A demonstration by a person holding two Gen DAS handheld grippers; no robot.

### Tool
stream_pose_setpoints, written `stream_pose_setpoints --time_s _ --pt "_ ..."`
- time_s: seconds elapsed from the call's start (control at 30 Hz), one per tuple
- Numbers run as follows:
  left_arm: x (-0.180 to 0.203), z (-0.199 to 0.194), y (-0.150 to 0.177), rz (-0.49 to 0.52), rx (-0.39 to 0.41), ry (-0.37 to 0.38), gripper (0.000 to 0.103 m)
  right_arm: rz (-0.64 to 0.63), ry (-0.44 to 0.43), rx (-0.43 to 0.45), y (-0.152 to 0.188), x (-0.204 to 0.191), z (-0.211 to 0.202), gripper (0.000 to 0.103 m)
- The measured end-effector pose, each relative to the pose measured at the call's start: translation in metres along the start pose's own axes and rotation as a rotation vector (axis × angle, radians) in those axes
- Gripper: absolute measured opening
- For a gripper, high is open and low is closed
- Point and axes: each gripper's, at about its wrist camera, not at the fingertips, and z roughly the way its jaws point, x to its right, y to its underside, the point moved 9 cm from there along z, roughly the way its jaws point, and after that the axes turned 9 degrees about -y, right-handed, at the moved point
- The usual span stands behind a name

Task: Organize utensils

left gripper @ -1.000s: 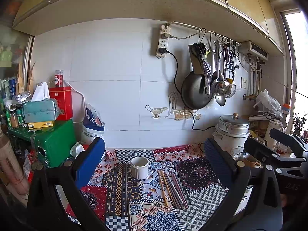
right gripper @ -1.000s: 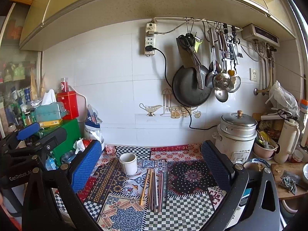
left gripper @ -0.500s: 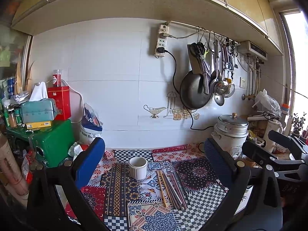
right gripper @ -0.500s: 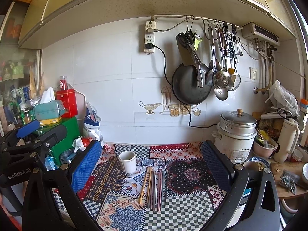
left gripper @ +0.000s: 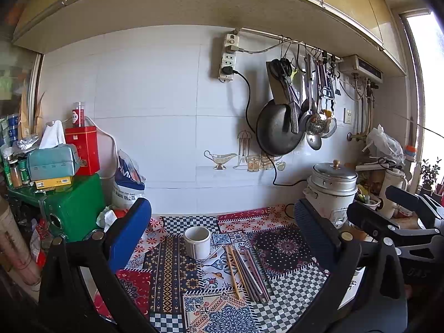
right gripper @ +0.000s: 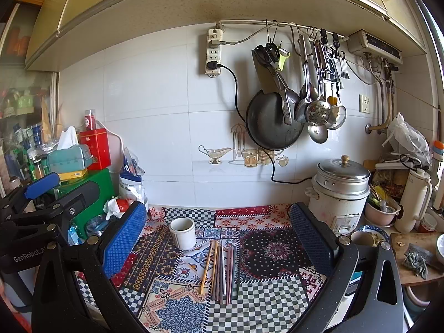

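My right gripper (right gripper: 217,238) stood wide open and empty, raised above the patterned cloth (right gripper: 272,249) and aimed at the chopsticks (right gripper: 220,270). My left gripper (left gripper: 222,236) was equally wide open and held nothing. I kept both jaws apart because nothing had been picked up yet and either side might be needed for the first grasp. The chopsticks lay flat in a loose bundle on the cloth, roughly parallel, with one pale stick at the left edge of the bundle. The white cup (right gripper: 183,233) stood upright just beyond their far ends, slightly left, with its mouth clear. I judged it to be the intended holder, so the task was at its start. Thin sticks lying flat would require a low, square approach.
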Motion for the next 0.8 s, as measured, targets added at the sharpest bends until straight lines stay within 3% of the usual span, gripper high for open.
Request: stream_pose_setpoints --time_s 0.8 --pt "-0.013 0.028 -0.002 -0.021 -0.021 0.001 0.103 -0.013 0.028 -0.011 0.002 0.004 0.017 0.103"
